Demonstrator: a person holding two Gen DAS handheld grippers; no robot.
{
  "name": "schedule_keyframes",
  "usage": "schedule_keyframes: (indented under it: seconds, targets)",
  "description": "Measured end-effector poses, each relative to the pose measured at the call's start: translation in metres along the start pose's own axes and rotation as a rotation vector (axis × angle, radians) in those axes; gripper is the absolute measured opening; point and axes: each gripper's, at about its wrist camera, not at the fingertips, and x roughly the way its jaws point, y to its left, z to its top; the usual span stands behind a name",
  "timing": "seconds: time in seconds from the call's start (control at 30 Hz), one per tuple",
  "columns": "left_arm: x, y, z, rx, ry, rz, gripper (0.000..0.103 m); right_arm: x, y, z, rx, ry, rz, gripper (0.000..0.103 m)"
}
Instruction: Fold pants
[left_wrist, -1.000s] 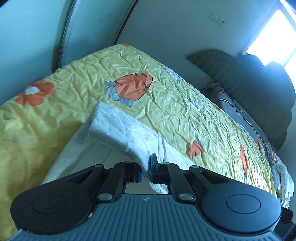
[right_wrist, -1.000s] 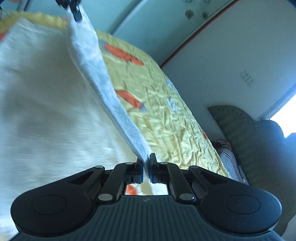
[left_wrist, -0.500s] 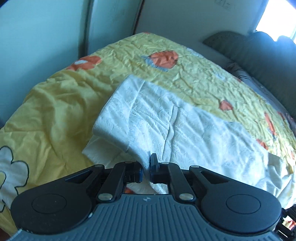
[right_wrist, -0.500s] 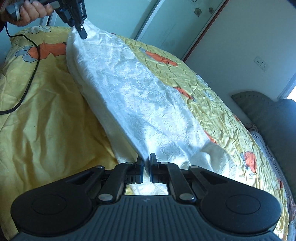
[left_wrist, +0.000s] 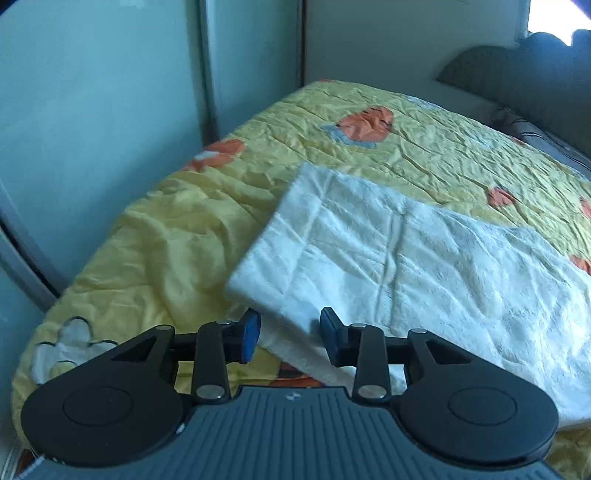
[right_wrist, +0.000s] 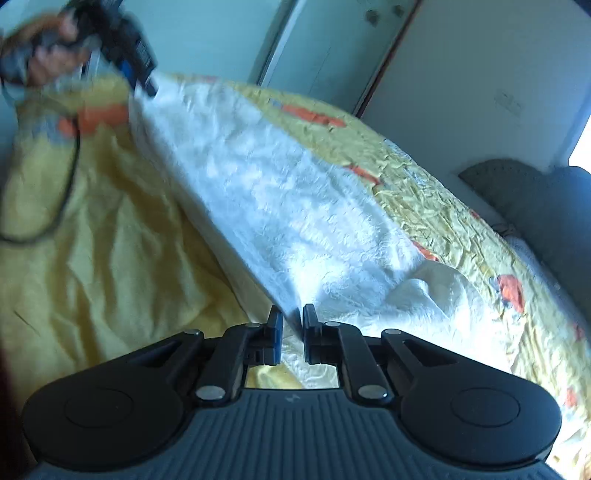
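Now left gripper (left_wrist: 289, 334) jaws have just opened around the soft, light white pants (left_wrist: 406, 258) corner at lower centre; right gripper (right_wrist: 291, 334) jaws, nearly closed, pinch the limp hem, best hold.

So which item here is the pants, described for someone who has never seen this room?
Start at the bed with the yellow quilt printed with orange shapes. The pants lie flat across it, folded over, the fold's corner between the jaws of the left gripper. They are the only white, crinkle-textured fabric on the yellow.
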Motion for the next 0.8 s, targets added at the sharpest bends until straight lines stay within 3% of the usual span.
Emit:
schedule_keyframes:
  seconds: [0.1, 0.2, 0.3, 0.43, 0.5, 0.6, 0.7, 0.8]
  targets:
    - [-0.021, -0.013, 0.011, 0.048, -0.104, 0.118, 0.045, -0.013, -0.036, -0.015, 0.228, -0.011, -0.029, 0.01]
    - [-0.034, -0.037, 0.02, 0.098, -0.167, 0.123, 0.055, -0.012, -0.059, -0.047, 0.384, 0.12, -0.07, 0.011]
    - [-0.039, -0.067, 0.024, 0.156, -0.168, -0.012, 0.055, -0.043, -0.078, -0.07, 0.507, 0.058, -0.111, 0.011]
    - [-0.043, -0.134, 0.016, 0.307, -0.171, -0.213, 0.055, -0.088, -0.131, -0.1, 0.708, -0.053, -0.346, 0.011]
    - [-0.047, -0.175, 0.006, 0.38, -0.147, -0.339, 0.056, -0.098, -0.164, -0.129, 0.834, -0.008, -0.466, 0.011]
    - [-0.057, -0.228, -0.012, 0.473, -0.104, -0.534, 0.056, -0.102, -0.19, -0.166, 0.944, 0.101, -0.537, 0.011]
    - [-0.065, -0.27, -0.033, 0.553, -0.066, -0.673, 0.056, -0.115, -0.195, -0.158, 0.977, 0.023, -0.67, 0.012]
    - [-0.071, -0.316, -0.058, 0.667, -0.049, -0.775, 0.058, -0.103, -0.211, -0.13, 0.968, -0.065, -0.638, 0.015]
